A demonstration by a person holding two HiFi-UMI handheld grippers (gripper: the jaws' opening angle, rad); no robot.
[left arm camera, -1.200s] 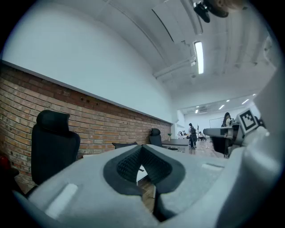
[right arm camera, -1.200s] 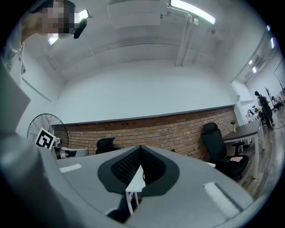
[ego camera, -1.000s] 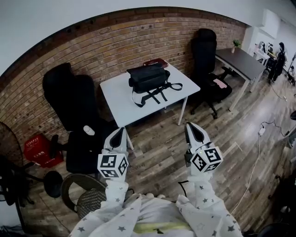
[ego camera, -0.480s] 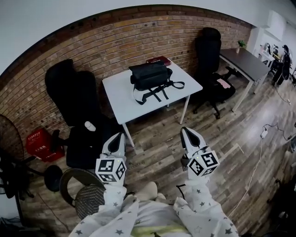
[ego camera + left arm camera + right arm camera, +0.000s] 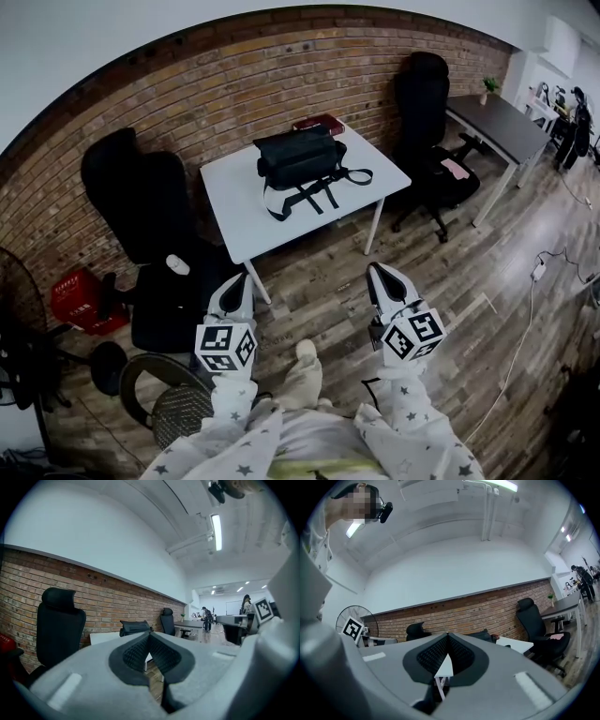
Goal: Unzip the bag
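Note:
A black bag (image 5: 298,156) with loose black straps (image 5: 314,195) lies on a white table (image 5: 234,202) against the brick wall. In the left gripper view the bag (image 5: 135,627) shows far off, just above my jaws. My left gripper (image 5: 239,284) and right gripper (image 5: 382,275) are held side by side over the wooden floor, well short of the table. Both are shut with nothing between the tips. In the gripper views the left gripper (image 5: 149,634) and right gripper (image 5: 447,634) show their tips meeting.
Black office chairs stand left (image 5: 141,202) and right (image 5: 420,94) of the table. A dark desk (image 5: 497,122) is at the far right. A red book (image 5: 317,124) lies behind the bag. A red crate (image 5: 77,298) and a round stool (image 5: 169,403) sit at lower left. A cable (image 5: 525,300) runs across the floor.
The whole view has shifted a little as I step forward; a foot now shows between the grippers. Both grippers stay shut and level.

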